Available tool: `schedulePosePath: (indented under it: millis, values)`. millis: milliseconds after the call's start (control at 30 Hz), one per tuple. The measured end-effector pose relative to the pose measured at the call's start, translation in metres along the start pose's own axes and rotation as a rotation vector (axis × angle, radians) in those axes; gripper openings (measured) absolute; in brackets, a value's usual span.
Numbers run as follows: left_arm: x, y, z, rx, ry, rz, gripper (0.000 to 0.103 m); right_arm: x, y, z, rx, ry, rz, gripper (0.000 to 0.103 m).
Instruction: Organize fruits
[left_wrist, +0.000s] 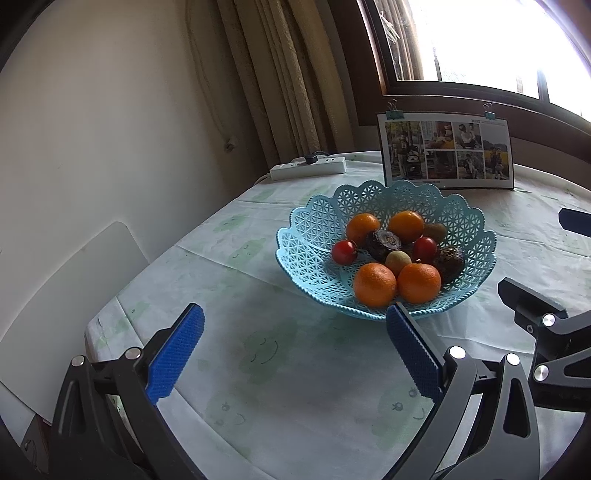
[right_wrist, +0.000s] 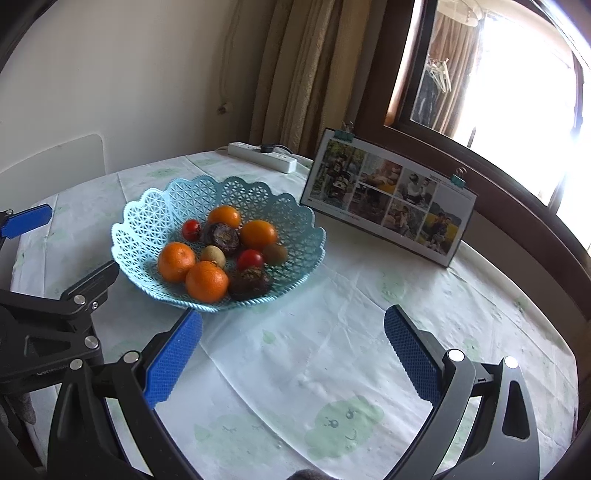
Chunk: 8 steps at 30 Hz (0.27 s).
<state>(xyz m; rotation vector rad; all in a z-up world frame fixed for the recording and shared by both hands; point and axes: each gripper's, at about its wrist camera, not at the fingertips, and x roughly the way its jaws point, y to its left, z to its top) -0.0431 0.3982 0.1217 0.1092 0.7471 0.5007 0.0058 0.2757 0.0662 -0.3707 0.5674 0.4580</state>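
Both grippers, left gripper (left_wrist: 295, 350) and right gripper (right_wrist: 293, 350), spread empty (ready to pick); lattice fruit basket (left_wrist: 314, 229) at one o'clock holds tangerines (left_wrist: 375, 284), gathered.

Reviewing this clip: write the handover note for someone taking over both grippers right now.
Left gripper: open, holding nothing, above the tablecloth just short of the basket.
Right gripper: open, holding nothing, to the right of the basket's near edge.
Fruit: all of it lies in the blue lattice basket: four oranges, including the nearest orange, two red tomatoes, two small greenish-brown fruits and two dark wrinkled fruits.
No fruit shows on the cloth.
Done: nothing can be confirmed as sorted.
Left: sorting is yet to begin; no second container is in view.
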Motion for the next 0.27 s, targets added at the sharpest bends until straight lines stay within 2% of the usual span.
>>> schedulePosePath:
  millis: [133, 267]
  values:
    - [-0.002, -0.014, 0.004, 0.021, 0.01, -0.029, 0.1, 0.004, -0.023, -0.011, 0.068, 0.072, -0.009, 0.098]
    - [-0.007, -0.042, 0.007, 0.047, 0.04, -0.142, 0.1, 0.004, -0.07, -0.042, 0.171, 0.161, -0.115, 0.098]
